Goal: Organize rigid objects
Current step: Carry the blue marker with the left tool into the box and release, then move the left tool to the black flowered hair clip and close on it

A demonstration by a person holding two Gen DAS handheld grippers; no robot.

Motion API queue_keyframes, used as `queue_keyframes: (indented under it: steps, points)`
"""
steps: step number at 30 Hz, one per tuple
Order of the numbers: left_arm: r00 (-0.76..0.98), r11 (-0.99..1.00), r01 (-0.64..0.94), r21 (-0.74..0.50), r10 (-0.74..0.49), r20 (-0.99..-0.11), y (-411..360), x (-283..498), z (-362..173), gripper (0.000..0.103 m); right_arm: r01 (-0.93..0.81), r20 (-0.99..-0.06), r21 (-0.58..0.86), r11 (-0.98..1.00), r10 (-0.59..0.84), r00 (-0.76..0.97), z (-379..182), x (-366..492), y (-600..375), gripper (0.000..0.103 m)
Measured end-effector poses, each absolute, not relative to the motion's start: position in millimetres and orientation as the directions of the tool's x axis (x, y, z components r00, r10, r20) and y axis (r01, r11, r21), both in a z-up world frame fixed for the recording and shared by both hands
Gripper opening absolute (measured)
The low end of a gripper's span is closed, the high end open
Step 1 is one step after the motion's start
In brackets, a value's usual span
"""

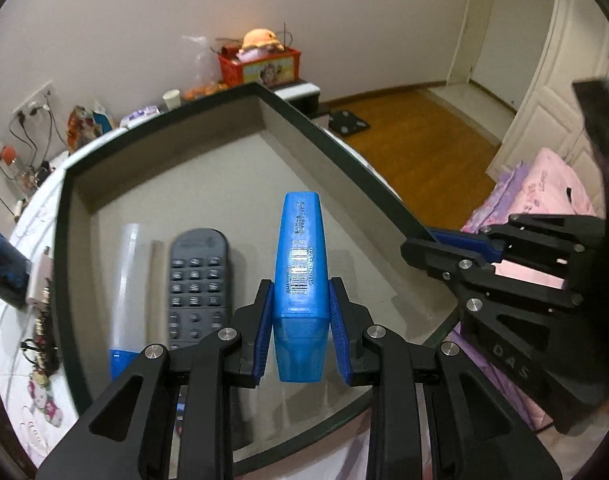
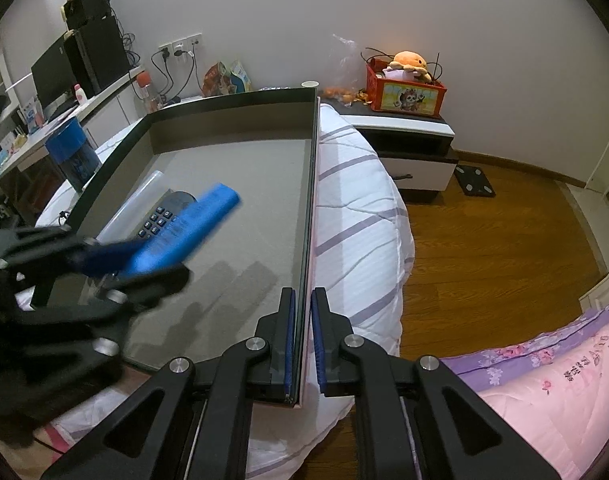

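Two grippers are in play, and the blue one-piece case is the thing to watch.

From the left wrist: the left gripper [image 1: 300, 332] is clamped on the blue case [image 1: 300, 280], pads pressed to its two narrow sides near the pale, see-through end. The case's long axis runs straight out along the fingers, away from the camera, its far end hanging over the open grey floor of the tray [image 1: 176, 184]. Just to its left in this view lies the remote [image 1: 198, 280], long axis roughly parallel to the case, and left of that a clear tube [image 1: 126, 276], also lying lengthwise. To the case's right the tray floor is bare. The right gripper [image 1: 420, 250] sits at the tray's right rim.

From the right wrist: the right gripper [image 2: 302, 344] pinches the tray's thin right wall [image 2: 310, 200], jaws nearly closed on the edge, apparently steadying it on the bed [image 2: 356, 208]. The left gripper [image 2: 104, 262] shows blurred at the left, the case [image 2: 184, 228] pointing up and to the right above the remote [image 2: 160, 216].

My read: the left hand is the one placing. The free strip lies to the case's right, so setting it down parallel to the remote looks like the natural call.
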State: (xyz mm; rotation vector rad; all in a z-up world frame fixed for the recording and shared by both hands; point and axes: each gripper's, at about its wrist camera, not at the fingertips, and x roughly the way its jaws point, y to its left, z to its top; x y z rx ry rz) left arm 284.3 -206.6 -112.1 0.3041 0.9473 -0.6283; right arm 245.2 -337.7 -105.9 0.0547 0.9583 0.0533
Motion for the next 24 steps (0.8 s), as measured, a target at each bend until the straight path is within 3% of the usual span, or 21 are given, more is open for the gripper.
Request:
queue_keyframes:
  steps: [17,20,22,24]
  points:
    - [0.418,0.781,0.624,0.002,-0.332,-0.846,-213,279,-123,0.028,-0.030,-0.813,0.080,0.996,0.083,0.576,-107,243,-339,0.010]
    - [0.428,0.787,0.617,0.000,-0.336,-0.839,-207,277,-118,0.040,-0.029,-0.814,0.077,0.997,0.080,0.575,-107,243,-338,0.010]
    - [0.443,0.795,0.607,0.007,-0.332,-0.833,-200,276,-112,0.055,-0.028,-0.816,0.072,0.997,0.075,0.574,-106,244,-337,0.010]
    - [0.455,0.797,0.604,0.002,-0.343,-0.822,-193,274,-107,0.060,-0.026,-0.817,0.065,0.998,0.068,0.572,-106,244,-336,0.010]
